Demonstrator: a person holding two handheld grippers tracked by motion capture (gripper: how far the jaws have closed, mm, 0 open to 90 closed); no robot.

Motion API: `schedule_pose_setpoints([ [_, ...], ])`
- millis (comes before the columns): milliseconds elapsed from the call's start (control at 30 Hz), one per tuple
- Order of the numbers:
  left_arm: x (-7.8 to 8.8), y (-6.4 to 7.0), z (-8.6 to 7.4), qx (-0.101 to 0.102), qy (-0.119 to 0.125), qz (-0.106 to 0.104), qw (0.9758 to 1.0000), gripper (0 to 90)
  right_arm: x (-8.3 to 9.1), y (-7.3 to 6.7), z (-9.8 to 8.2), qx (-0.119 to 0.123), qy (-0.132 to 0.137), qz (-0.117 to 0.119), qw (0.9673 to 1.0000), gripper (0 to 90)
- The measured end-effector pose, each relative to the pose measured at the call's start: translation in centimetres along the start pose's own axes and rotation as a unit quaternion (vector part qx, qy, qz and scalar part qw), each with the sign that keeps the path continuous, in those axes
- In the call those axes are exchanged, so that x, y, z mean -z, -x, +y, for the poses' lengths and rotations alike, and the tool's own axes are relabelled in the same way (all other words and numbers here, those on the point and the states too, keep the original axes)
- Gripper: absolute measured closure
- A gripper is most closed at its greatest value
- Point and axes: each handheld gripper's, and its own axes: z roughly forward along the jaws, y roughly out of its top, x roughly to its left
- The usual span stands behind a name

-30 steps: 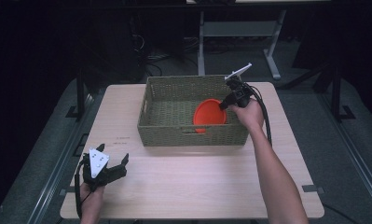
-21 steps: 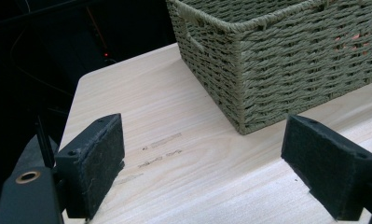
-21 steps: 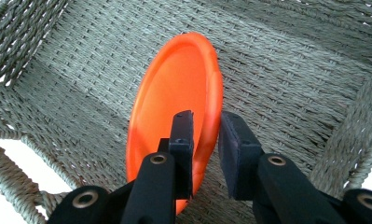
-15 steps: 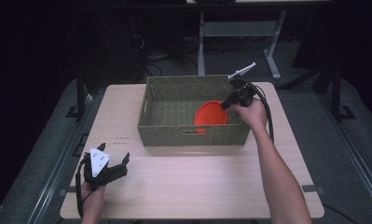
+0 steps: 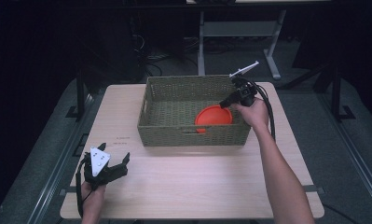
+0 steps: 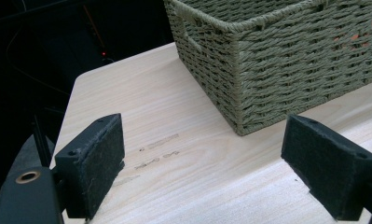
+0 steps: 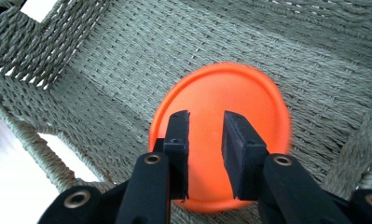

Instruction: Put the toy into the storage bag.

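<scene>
Right gripper (image 7: pixel 206 140) is poised over the near right corner of the woven basket (image 5: pixel 174 95), fingers (image 7: pixel 179 140) pointing down at the orange disc (image 7: pixel 221 107). In the right gripper view I see a narrow gap between the two pads, with the disc lying flat on the basket floor below them; nothing is pinched. The fingers have just been opening, and I read them as released, clear of the disc.

In the high view the orange disc (image 5: pixel 213 116) sits inside the basket, against its near wall and toward the right end. My right hand (image 5: pixel 253 112) hangs just beyond the basket's right rim, cable trailing down along the forearm.

Left gripper (image 5: pixel 110 163) rests low at the near left corner of the worktop (image 5: pixel 197 177), well apart from the basket. In the left gripper view its fingers (image 6: pixel 93 163) stand wide apart with bare worktop between them, so released, grasping nothing. The basket's near left corner rises ahead of them.
</scene>
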Motion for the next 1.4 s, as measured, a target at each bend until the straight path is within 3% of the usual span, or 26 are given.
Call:
schedule_pose_setpoints([
  [500, -0.1, 0.0, 0.0, -0.001, -0.002, -0.003, 1.0, 12.8, 1.7, -0.9, -0.5, 0.009, 0.015, 0.033, 0.9993, 52.5],
  [1200, -0.2, 0.0, 0.0, -0.002, -0.003, -0.002, 1.0, 12.7, 3.2, -0.9, -2.2, 0.013, 0.031, 0.05, 0.9982, 42.9],
  [1400, -0.2, 0.1, 0.0, -0.002, -0.001, -0.002, 1.0, 12.7, 3.8, -1.4, -3.0, 0.021, 0.041, 0.069, 0.9966, 39.9],
])
